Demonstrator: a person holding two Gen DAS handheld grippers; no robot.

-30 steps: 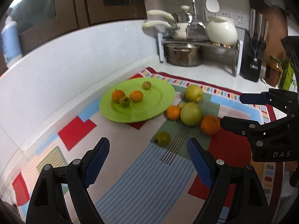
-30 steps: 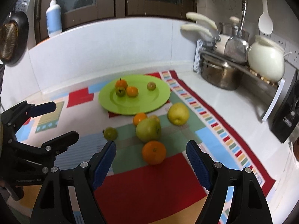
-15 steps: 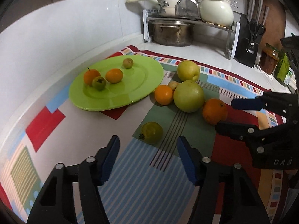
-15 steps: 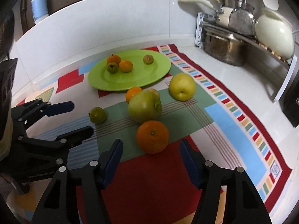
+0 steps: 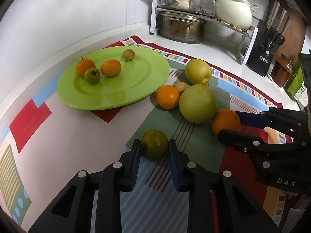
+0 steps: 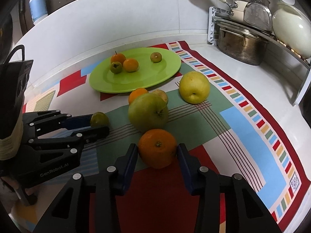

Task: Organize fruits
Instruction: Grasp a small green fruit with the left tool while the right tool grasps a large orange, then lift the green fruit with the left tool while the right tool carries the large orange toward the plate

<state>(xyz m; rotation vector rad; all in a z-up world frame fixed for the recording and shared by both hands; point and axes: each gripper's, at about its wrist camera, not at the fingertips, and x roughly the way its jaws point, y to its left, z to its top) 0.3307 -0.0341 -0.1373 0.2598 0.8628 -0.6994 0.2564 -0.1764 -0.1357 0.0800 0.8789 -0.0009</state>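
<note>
On the patterned mat, my left gripper (image 5: 153, 142) is shut on a small green fruit (image 5: 154, 142), a pad against each side. My right gripper (image 6: 157, 147) has its jaws closing on a large orange (image 6: 157, 147), and both pads touch its sides. Each gripper also shows in the other view: the right gripper (image 5: 228, 124) at the orange (image 5: 225, 121), the left gripper (image 6: 99, 125) at the green fruit (image 6: 99, 118). Behind lies a green plate (image 5: 120, 99) holding several small fruits. A big green fruit (image 5: 197, 103), a yellow pear (image 5: 197, 71) and a small orange (image 5: 168, 97) sit between plate and grippers.
A rack with a steel pot (image 5: 180, 29) and a white pot (image 5: 233, 13) stands at the back corner. A knife block (image 5: 266, 58) and jars (image 5: 281, 69) line the right. A soap bottle (image 6: 38, 5) sits on the ledge behind the white backsplash.
Both grippers came down and forward onto the mat. The left jaws narrowed from wide onto the small green fruit; the right jaws narrowed around the large orange.
</note>
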